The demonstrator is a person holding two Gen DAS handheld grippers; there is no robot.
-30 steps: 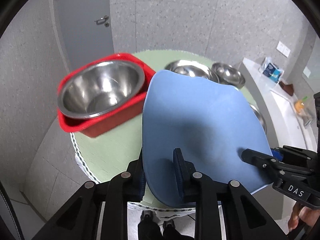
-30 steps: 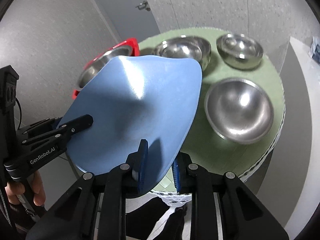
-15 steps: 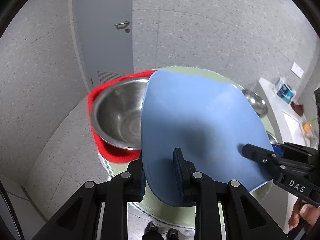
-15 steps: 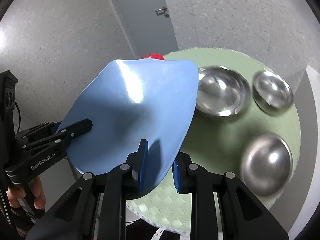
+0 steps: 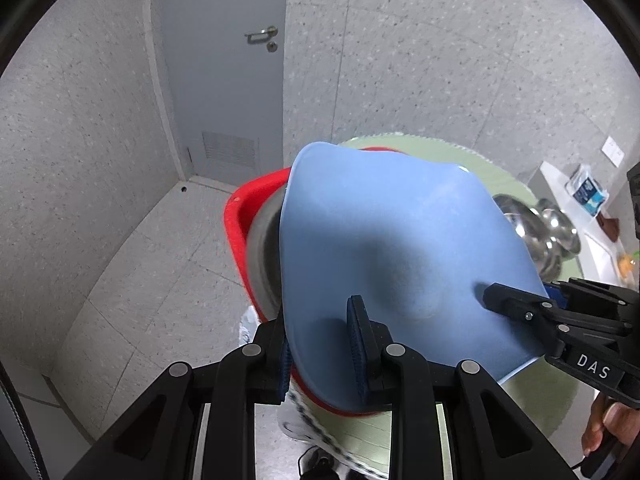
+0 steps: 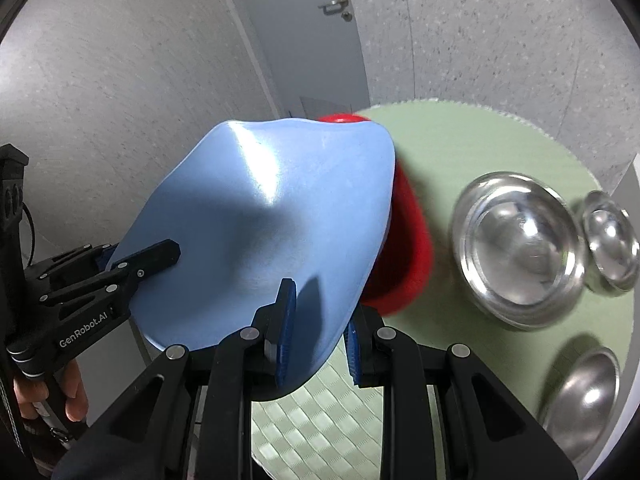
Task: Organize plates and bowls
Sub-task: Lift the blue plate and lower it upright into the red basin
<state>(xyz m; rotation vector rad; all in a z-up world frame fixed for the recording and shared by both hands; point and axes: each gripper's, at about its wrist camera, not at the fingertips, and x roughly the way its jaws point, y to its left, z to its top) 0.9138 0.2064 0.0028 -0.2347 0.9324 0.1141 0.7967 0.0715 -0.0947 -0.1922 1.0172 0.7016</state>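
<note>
A blue plate (image 5: 400, 260) is held in the air by both grippers, tilted, above the red basin (image 5: 240, 216). My left gripper (image 5: 320, 340) is shut on the plate's near rim. My right gripper (image 5: 516, 304) is shut on its right rim. In the right wrist view, that right gripper (image 6: 320, 332) pinches the near edge of the blue plate (image 6: 260, 232), and the left gripper (image 6: 160, 252) clamps its left edge. A steel bowl (image 5: 262, 264) sits in the basin, mostly hidden by the plate. The red basin (image 6: 412, 256) peeks out at the plate's right.
On the round green table (image 6: 460, 148) stand a large steel bowl (image 6: 516, 248), a smaller one (image 6: 612, 240) and a third (image 6: 580, 396) near the front edge. Behind the table are a grey door (image 5: 224, 60) and speckled walls. A white counter (image 5: 568, 188) is at the right.
Both grippers have carried the blue plate sideways, from over the table's middle to above the red basin. The basin and its steel bowl are now mostly covered by the plate.
</note>
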